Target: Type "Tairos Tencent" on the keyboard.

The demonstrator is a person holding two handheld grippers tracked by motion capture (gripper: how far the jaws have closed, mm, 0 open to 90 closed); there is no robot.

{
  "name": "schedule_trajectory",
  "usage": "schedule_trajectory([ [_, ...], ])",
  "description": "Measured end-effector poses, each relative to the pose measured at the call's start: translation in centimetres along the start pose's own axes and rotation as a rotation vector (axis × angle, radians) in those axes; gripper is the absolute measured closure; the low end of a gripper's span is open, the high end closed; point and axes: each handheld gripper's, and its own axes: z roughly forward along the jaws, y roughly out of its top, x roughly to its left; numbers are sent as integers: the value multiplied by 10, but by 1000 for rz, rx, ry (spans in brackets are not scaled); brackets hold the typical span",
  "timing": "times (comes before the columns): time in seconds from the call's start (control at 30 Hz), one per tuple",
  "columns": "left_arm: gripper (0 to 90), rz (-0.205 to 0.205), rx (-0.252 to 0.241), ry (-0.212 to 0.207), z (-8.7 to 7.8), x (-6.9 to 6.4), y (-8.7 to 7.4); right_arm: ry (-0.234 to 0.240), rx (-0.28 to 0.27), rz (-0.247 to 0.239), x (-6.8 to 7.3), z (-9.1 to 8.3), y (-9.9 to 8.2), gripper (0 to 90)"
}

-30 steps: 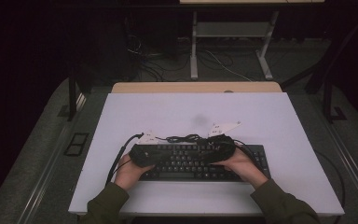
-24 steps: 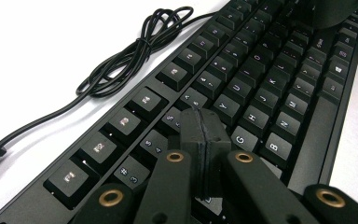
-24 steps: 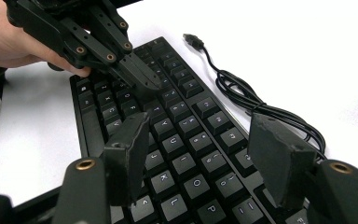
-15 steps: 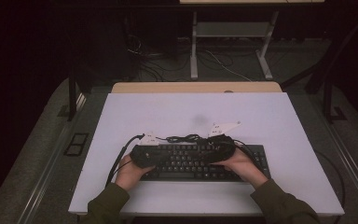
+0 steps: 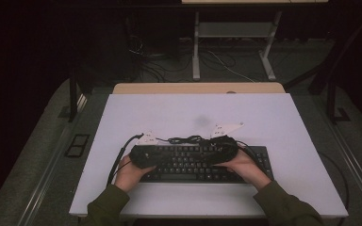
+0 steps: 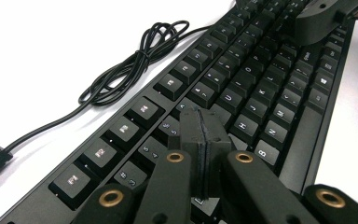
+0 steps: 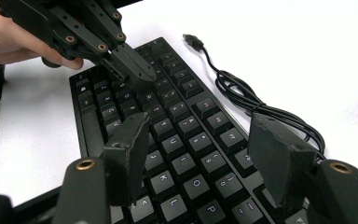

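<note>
A black keyboard (image 5: 193, 165) lies near the front edge of the white table (image 5: 193, 110), with its black cable (image 5: 188, 139) coiled just behind it. My left gripper (image 5: 162, 157) hovers low over the keyboard's left half, pointing right. Its jaws are shut with nothing between them, tips (image 6: 200, 123) just above the number and letter keys (image 6: 242, 126). My right gripper (image 5: 212, 151) reaches in from the right, pointing left. Its jaws (image 7: 205, 144) stand open above the keys, empty. The left gripper's shut tips (image 7: 142, 72) show farther along the keyboard (image 7: 177, 116).
The cable's loops (image 6: 135, 60) and its USB plug (image 7: 193, 41) lie loose on the white table behind the keyboard. A wooden desk edge (image 5: 198, 88) borders the table's far side. Beyond it stand a metal frame (image 5: 235, 33) and floor cables.
</note>
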Motion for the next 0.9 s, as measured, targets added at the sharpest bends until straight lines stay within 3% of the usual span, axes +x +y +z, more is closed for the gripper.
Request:
schedule_trajectory([
  [0.27,823,-15,-20,10,-4,-1,0,1,-3,2,0,-1,0,378],
  [0.63,609,-18,-26,12,-8,-2,-1,1,-10,11,-2,-4,0,399],
  [0.9,395,-19,-42,14,-13,-2,-3,0,-11,14,-2,-6,0,405],
])
